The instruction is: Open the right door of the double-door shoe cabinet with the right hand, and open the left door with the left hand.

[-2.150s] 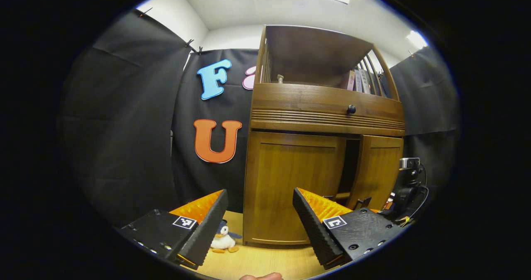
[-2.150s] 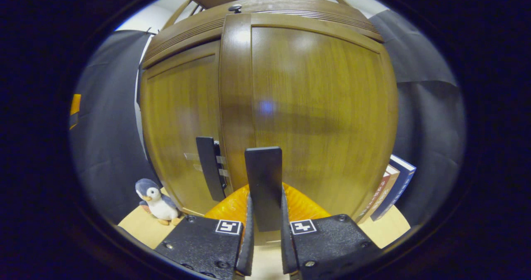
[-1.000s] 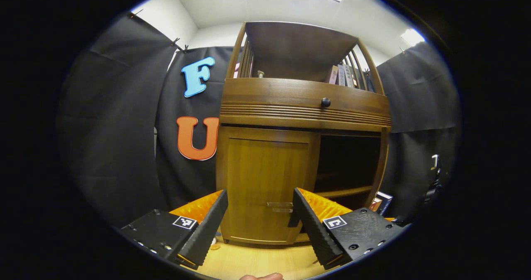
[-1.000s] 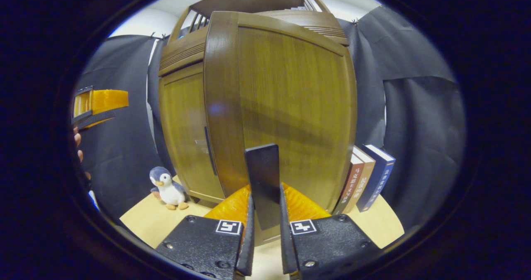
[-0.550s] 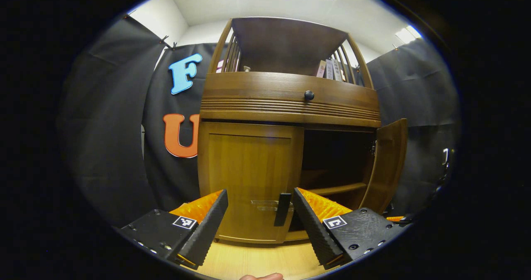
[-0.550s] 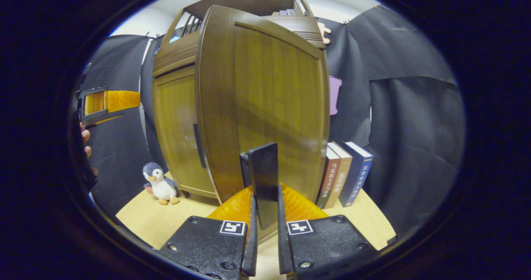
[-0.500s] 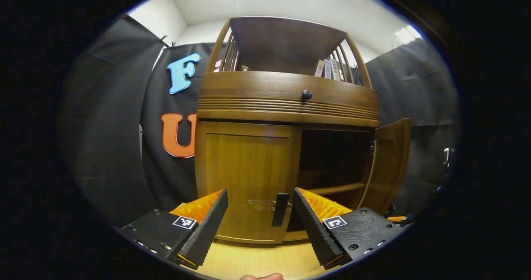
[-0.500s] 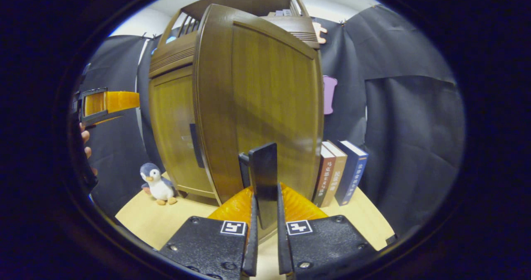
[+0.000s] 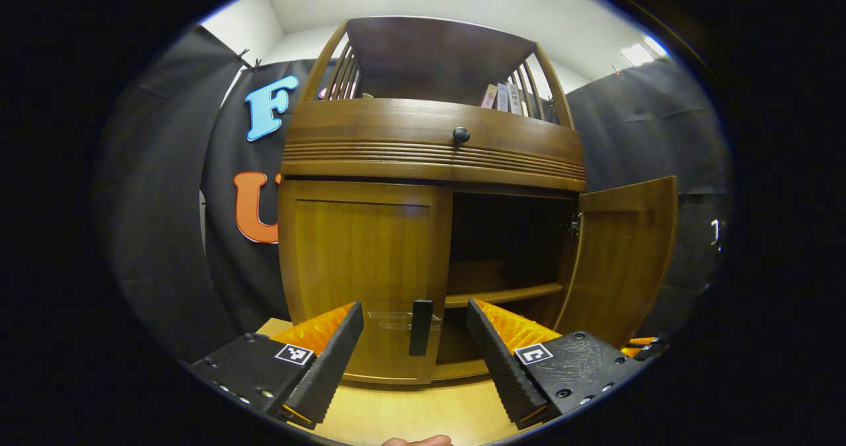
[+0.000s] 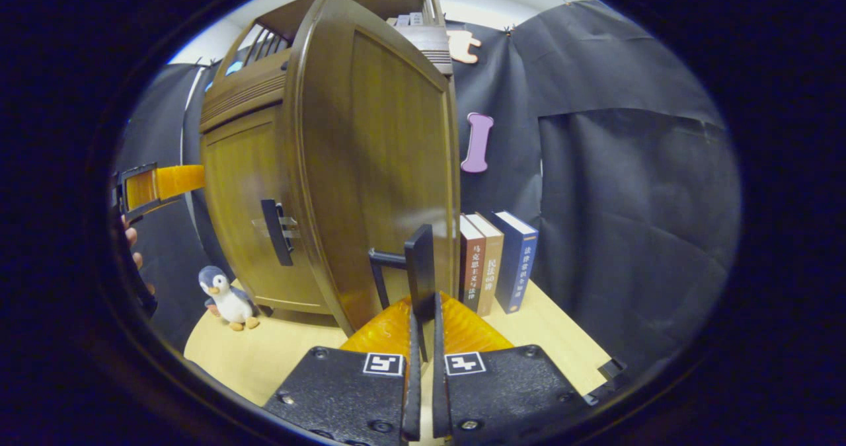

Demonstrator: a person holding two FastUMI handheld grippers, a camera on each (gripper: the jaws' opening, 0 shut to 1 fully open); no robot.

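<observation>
Right claw [image 10: 422, 340]: closed on the right door's black handle [image 10: 420, 271], bottom centre of the right gripper view.
Right door [image 10: 377, 162]: swung wide open; seen at right of the left gripper view [image 9: 621, 254].
Left claw [image 9: 415, 347]: fingers spread apart, holding nothing, its gap in line with the left door's handle [image 9: 420, 327].
Left door [image 9: 360, 261]: closed, left of centre.
Shoe cabinet [image 9: 429, 142]: stands on the table [image 10: 277, 353].
Books [image 10: 496, 261]: upright beside the cabinet.
Penguin toy [image 10: 221, 297]: lower left of the right gripper view.
</observation>
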